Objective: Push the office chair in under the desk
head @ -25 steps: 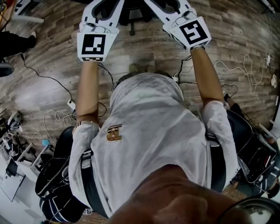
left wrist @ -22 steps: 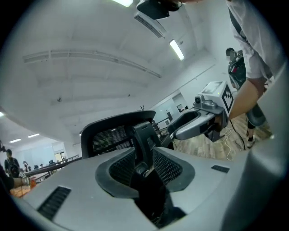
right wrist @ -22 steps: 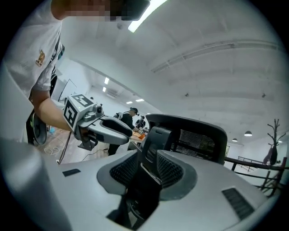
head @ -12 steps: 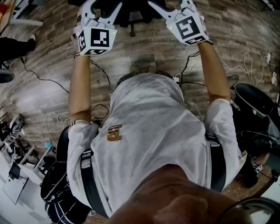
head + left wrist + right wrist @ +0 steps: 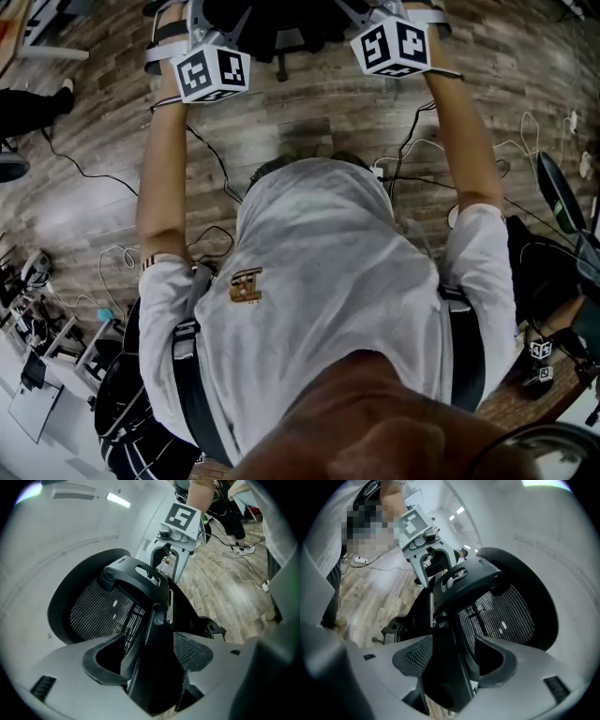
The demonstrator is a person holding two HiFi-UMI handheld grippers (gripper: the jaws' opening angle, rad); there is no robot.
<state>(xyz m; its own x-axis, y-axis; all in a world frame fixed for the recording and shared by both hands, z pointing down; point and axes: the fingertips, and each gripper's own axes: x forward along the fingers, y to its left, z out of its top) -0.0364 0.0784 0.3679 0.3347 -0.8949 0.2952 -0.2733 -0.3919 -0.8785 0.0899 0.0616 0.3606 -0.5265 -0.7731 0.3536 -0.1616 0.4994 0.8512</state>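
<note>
The black office chair (image 5: 281, 23) shows at the top edge of the head view, beyond both outstretched arms. My left gripper (image 5: 202, 19) and right gripper (image 5: 384, 14) reach onto it side by side. In the left gripper view the chair's black back spine (image 5: 157, 634) runs between the jaws of the left gripper (image 5: 150, 656), below its mesh panel (image 5: 101, 609). The jaws are opening and the pads stand off the spine. The right gripper (image 5: 454, 660) straddles the same spine (image 5: 450, 644) beside the mesh (image 5: 501, 611), its jaws opening too, not pressing.
Cables (image 5: 112, 173) and a power strip (image 5: 379, 171) lie on the wood floor around my feet. Black bags or seats sit at lower left (image 5: 122, 384) and right (image 5: 562, 197). A standing person's dark trouser leg and shoe (image 5: 37, 94) are at the left, and a white desk foot (image 5: 56, 39) at upper left.
Both arms have stretched further forward with the grippers, towards the top of the head view. The white jaws, clamped on the chair a second ago, have spread apart.
</note>
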